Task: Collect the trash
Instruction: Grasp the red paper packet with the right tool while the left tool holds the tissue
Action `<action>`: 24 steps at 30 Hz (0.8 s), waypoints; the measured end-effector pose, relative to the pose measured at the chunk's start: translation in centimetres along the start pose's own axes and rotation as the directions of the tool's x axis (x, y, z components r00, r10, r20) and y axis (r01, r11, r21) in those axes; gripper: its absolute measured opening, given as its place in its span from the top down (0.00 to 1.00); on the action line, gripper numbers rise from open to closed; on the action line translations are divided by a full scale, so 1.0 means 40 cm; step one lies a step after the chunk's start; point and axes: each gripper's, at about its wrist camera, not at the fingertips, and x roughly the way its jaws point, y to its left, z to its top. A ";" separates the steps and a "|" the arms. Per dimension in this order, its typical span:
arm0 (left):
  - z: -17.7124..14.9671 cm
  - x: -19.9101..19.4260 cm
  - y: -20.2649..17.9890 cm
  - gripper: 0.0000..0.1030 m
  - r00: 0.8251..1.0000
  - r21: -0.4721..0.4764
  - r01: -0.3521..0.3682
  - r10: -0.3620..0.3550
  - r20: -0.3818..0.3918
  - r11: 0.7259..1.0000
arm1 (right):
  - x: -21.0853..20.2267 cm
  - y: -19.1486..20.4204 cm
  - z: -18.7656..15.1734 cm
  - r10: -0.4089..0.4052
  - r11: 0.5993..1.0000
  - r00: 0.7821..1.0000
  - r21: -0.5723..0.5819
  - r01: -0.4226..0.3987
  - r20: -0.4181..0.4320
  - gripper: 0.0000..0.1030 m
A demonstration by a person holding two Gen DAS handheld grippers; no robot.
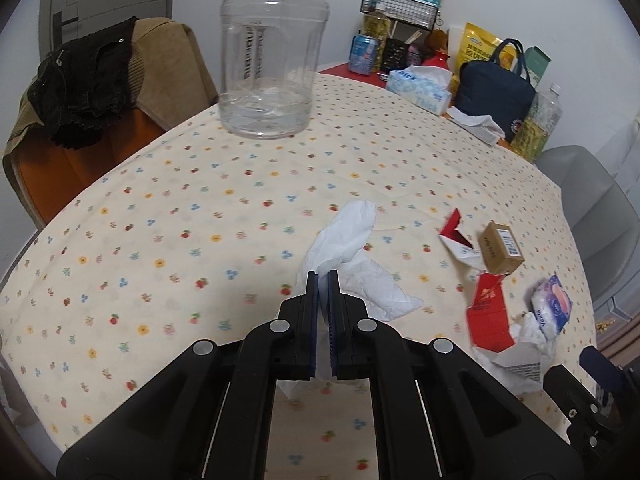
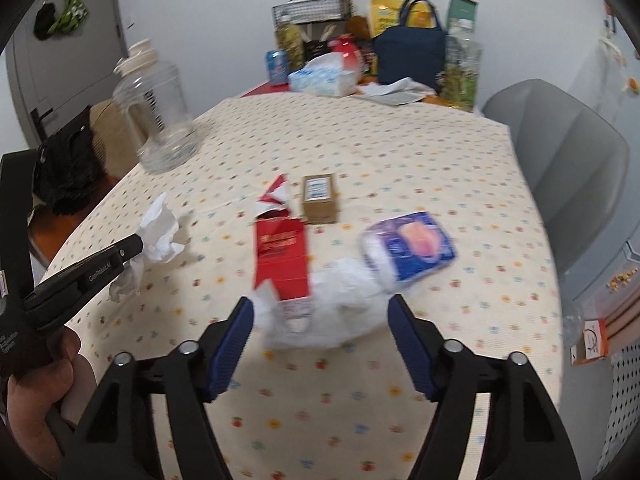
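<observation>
Across the whole of both views spreads a table under a cream cloth dotted with small flowers and fruit. At about eleven o'clock from the left gripper stands a large clear jug, nearly empty. The trash lies toward the near right part of the cloth: a torn red carton at twelve o'clock from the right gripper, a crumpled white plastic bag touching it on its right, a blue-and-white packet at one o'clock, and a small brown box beyond the carton (label up). The right gripper's jaws stand apart on either side of the carton's lower end and the bag, pads not pressing. The left gripper is clamped together on a crumpled white tissue, which trails toward twelve o'clock.
</observation>
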 end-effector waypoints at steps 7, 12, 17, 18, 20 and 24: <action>-0.012 0.004 0.037 0.95 1.000 -0.007 -0.016 0.016 -0.009 1.000 | 0.050 0.052 0.008 0.034 0.999 0.998 -0.023 -0.035 -0.044 0.65; -0.022 -0.001 0.023 0.95 1.000 0.006 -0.006 0.006 -0.010 1.000 | 0.067 0.070 0.016 0.062 0.997 0.996 -0.039 -0.064 -0.066 0.98; -0.021 -0.008 -0.007 0.95 1.000 0.019 0.015 -0.015 -0.004 1.000 | 0.035 0.064 0.023 0.055 0.997 0.998 -0.046 -0.056 -0.035 0.98; -0.020 -0.011 -0.015 0.95 1.000 0.023 0.019 -0.019 -0.002 1.000 | 0.028 0.059 0.025 0.051 0.998 0.998 -0.044 -0.052 -0.030 0.98; -0.020 -0.016 -0.032 0.95 1.000 0.033 0.030 -0.030 0.001 0.999 | 0.009 0.044 0.029 0.045 0.998 0.999 -0.035 -0.045 -0.014 0.98; -0.018 -0.028 -0.071 0.95 0.999 0.053 0.051 -0.051 0.010 0.997 | -0.026 0.011 0.036 0.033 0.999 0.999 -0.014 -0.033 0.017 0.98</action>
